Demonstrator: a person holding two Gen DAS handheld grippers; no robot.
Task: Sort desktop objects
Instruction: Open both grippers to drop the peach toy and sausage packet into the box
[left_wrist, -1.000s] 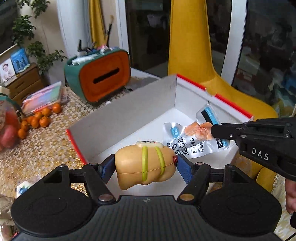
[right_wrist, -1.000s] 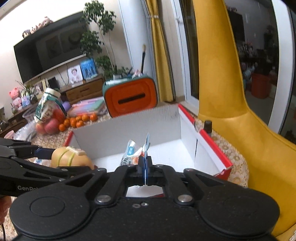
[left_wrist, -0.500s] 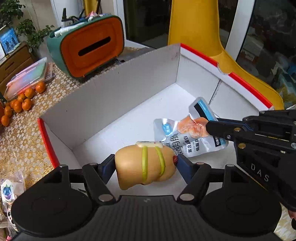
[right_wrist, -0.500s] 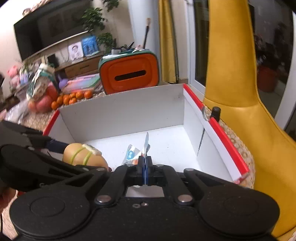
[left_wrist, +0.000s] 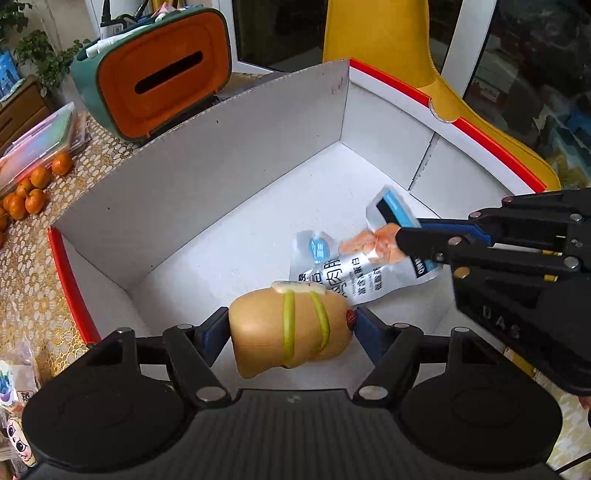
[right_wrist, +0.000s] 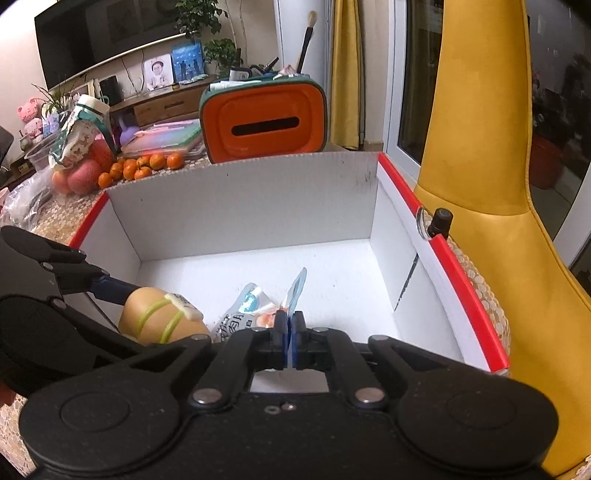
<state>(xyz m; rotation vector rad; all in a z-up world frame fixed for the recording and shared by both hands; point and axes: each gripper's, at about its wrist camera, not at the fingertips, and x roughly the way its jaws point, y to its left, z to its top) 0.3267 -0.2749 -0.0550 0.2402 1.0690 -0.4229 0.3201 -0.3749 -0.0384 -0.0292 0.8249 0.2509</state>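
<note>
My left gripper (left_wrist: 290, 328) is shut on a tan bread-shaped toy (left_wrist: 288, 332) with two green bands, held over the near part of a white cardboard box with red rims (left_wrist: 207, 184). The toy also shows in the right wrist view (right_wrist: 162, 319). My right gripper (right_wrist: 289, 325) is shut on the edge of a silver-and-blue snack pouch (left_wrist: 354, 254), which hangs low inside the box beside the toy. The pouch shows crumpled in the right wrist view (right_wrist: 255, 310). The right gripper reaches in from the right in the left wrist view (left_wrist: 421, 240).
An orange-and-teal tissue box (left_wrist: 155, 70) stands behind the white box. Small oranges (left_wrist: 33, 188) and a pastel case (left_wrist: 33, 144) lie at the left. Snack packets (left_wrist: 14, 391) sit at the near left. A yellow chair (right_wrist: 491, 184) rises at the right.
Both grippers have moved forward and down into the box, still holding the toy and the pouch. The pouch now hangs lower, near the box floor.
</note>
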